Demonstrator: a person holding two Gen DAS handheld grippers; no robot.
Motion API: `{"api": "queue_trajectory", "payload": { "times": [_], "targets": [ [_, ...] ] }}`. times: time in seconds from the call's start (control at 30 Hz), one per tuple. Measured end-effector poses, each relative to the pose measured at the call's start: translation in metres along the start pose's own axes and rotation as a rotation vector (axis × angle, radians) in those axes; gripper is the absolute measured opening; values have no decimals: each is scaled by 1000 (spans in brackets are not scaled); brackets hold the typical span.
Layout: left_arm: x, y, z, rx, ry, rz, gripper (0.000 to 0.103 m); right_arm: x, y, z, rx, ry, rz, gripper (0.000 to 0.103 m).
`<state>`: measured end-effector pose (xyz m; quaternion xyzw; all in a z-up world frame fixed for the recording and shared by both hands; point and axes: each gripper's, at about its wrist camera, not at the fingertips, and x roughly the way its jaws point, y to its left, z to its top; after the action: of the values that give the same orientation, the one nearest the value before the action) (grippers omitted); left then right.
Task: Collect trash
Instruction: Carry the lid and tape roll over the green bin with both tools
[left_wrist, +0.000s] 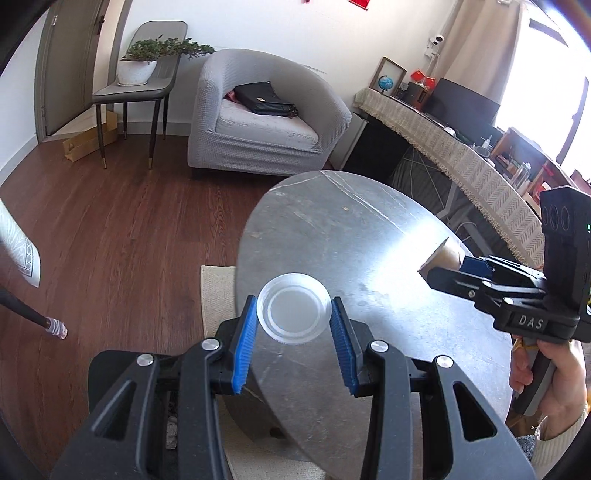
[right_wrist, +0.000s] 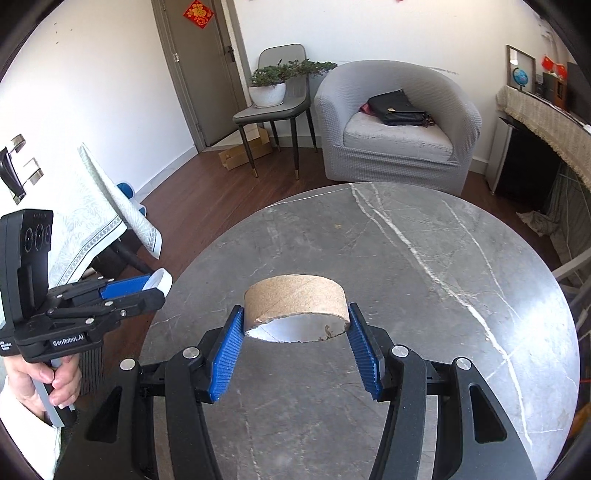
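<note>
My left gripper (left_wrist: 293, 314) is shut on a clear plastic lid (left_wrist: 293, 308), its blue pads touching both edges, held above the near left edge of the round grey marble table (left_wrist: 351, 229). My right gripper (right_wrist: 295, 321) is shut on a short brown cardboard tube ring (right_wrist: 295, 301), held above the table (right_wrist: 424, 266). The right gripper with the ring also shows at the right of the left wrist view (left_wrist: 443, 264). The left gripper with the lid shows at the left of the right wrist view (right_wrist: 159, 284).
A grey armchair (left_wrist: 258, 122) with a black bag (left_wrist: 264, 98) stands beyond the table. A chair with a potted plant (left_wrist: 147, 59) is by the door. A cloth-covered desk (left_wrist: 461, 155) runs along the right. A cloth-covered table (right_wrist: 92, 210) is on the left.
</note>
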<state>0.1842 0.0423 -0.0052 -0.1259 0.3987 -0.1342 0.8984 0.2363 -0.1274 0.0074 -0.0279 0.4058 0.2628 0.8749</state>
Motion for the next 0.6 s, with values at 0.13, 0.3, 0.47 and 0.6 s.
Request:
{"api": "queue_trajectory", "payload": {
  "times": [0.13, 0.3, 0.47, 0.6],
  "targets": [
    [-11, 28, -3, -30, -10, 35, 42, 14, 34, 7, -50, 14, 33, 56],
    [-18, 56, -10, -43, -6, 88, 42, 27, 67, 13, -71, 32, 88, 56],
    [-18, 88, -23, -94, 26, 116, 42, 39, 104, 14, -125, 60, 133, 56],
    [-21, 109, -32, -108, 45, 161, 42, 46, 125, 13, -154, 76, 155, 56]
  ]
}}
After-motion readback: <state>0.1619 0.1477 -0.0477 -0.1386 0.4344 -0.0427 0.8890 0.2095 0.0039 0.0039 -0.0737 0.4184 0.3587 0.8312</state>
